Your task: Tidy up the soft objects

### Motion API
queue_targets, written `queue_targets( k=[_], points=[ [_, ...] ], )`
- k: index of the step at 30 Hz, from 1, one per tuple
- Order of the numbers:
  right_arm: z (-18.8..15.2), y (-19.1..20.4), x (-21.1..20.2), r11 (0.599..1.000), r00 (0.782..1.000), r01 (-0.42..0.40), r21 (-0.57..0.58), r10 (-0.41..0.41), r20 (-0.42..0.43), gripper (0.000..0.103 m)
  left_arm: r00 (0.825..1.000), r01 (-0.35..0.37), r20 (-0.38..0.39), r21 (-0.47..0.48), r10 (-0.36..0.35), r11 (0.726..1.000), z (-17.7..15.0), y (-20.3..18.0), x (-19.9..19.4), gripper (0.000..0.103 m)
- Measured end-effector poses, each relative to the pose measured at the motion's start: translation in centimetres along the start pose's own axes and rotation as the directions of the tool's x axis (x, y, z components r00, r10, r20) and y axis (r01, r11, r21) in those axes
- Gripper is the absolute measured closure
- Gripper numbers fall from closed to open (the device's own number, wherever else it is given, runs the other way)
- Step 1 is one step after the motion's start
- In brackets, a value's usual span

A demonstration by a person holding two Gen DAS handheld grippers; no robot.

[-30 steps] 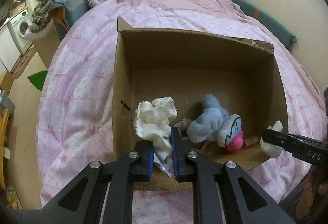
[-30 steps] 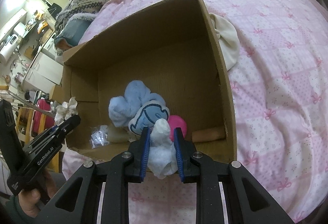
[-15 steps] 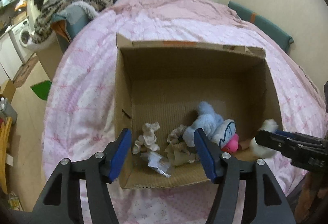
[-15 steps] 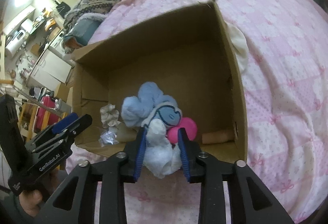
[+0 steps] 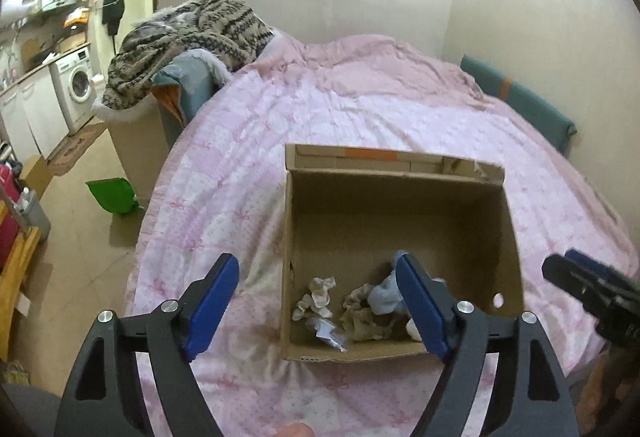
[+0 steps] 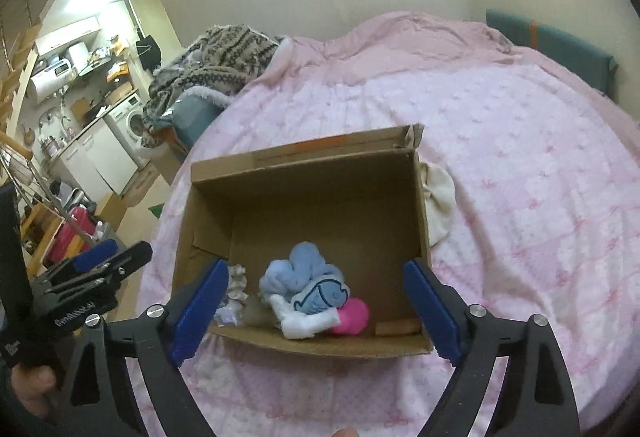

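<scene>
Cardboard box (image 6: 420, 205) open-topped, sits on the pink bed (image 6: 520, 177); all the soft stuff is piled at the box's near wall. Light blue plush (image 6: 300, 273) with a printed face patch in the middle of the box floor, white sock-like piece (image 6: 304, 323) lying across its near side, pink ball (image 6: 354, 317) touching it on the right. Tan roll (image 6: 396, 327) in the box's near right corner, partly cut off by the box rim. Cream ruffled cloth (image 5: 318, 291) toward the box's left wall, clear crumpled plastic (image 5: 330, 333) just in front of it, beige wad (image 5: 362, 315) between cloth and plush; the wad is blurry, possibly a rolled sock. In the left wrist view most of the plush is hidden behind the blue pad of that gripper. Cream fabric (image 6: 438, 205) lies on the bed against the outside of the box's right wall, half hidden by it.

Left gripper (image 5: 320, 311) above the box's near left edge, jaws opening, wide apart, nothing gripped. Right gripper (image 6: 316, 311) above the box's near edge, jaws opening, almost full spread, empty; the things seen between them lie down in the box. Hands barely visible at frame edges.

Beyond the box: patterned knit blanket (image 5: 192, 33) heaped past the bed's left side, washing machine (image 5: 78, 87) further left.
</scene>
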State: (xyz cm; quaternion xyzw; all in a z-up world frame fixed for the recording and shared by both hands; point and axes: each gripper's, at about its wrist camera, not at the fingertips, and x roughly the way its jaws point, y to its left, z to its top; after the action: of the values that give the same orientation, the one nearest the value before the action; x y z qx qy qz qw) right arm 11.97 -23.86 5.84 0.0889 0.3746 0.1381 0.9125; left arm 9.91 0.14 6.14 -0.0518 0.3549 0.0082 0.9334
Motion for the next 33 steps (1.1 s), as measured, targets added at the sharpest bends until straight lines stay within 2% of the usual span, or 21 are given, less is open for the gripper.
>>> queue_targets(
  k=[3, 8, 12, 16, 19, 24, 27, 33],
  points=[
    [-0.3, 0.3, -1.3, 1.000, 1.000, 0.012, -0.001, -0.012, 0.014, 0.006, 1.000, 0.006, 0.021, -0.016, -0.006, 1.000, 0.0, 0.4, -1.8, 0.016],
    [-1.5, 1.0, -3.2, 0.999, 0.998, 0.036, -0.013, -0.035, 0.049, 0.000, 0.999, 0.005, 0.032, 0.014, -0.005, 1.000, -1.6, 0.6, -4.0, 0.005],
    [-2.8, 1.7, -4.0, 0.997, 0.996, 0.063, -0.040, -0.061, 0.060, 0.000, 1.000, 0.009, -0.001, 0.000, -0.009, 1.000, -3.9, 0.8, -4.6, 0.004],
    [-4.4, 1.7, -3.8, 0.995, 0.994, 0.085, -0.042, -0.082, 0.071, 0.000, 1.000, -0.004, -0.018, 0.046, 0.005, 0.999, -5.5, 0.0, -4.3, 0.002],
    [-5.4, 1.8, -3.0, 0.991, 0.992, 0.121, -0.056, -0.118, 0.050, 0.000, 1.000, -0.006, -0.006, 0.049, 0.006, 0.999, -6.0, -0.3, -3.9, 0.002],
    [-5.7, 1.9, -1.9, 0.986, 0.989, 0.150, -0.077, -0.148, 0.032, 0.000, 0.998, 0.003, -0.058, 0.060, 0.001, 0.998, -6.7, -0.9, -2.1, 0.002],
    [-5.6, 1.6, -1.4, 0.988, 0.990, 0.143, -0.059, -0.142, 0.018, 0.000, 0.996, 0.007, -0.084, 0.047, -0.003, 0.999, -6.8, -0.9, -1.2, 0.002],
    [-5.6, 1.1, -1.5, 0.989, 0.989, 0.147, -0.035, -0.146, 0.014, 0.000, 0.996, 0.012, -0.088, 0.037, -0.008, 0.999, -6.7, -0.8, -0.8, 0.002]
  ],
)
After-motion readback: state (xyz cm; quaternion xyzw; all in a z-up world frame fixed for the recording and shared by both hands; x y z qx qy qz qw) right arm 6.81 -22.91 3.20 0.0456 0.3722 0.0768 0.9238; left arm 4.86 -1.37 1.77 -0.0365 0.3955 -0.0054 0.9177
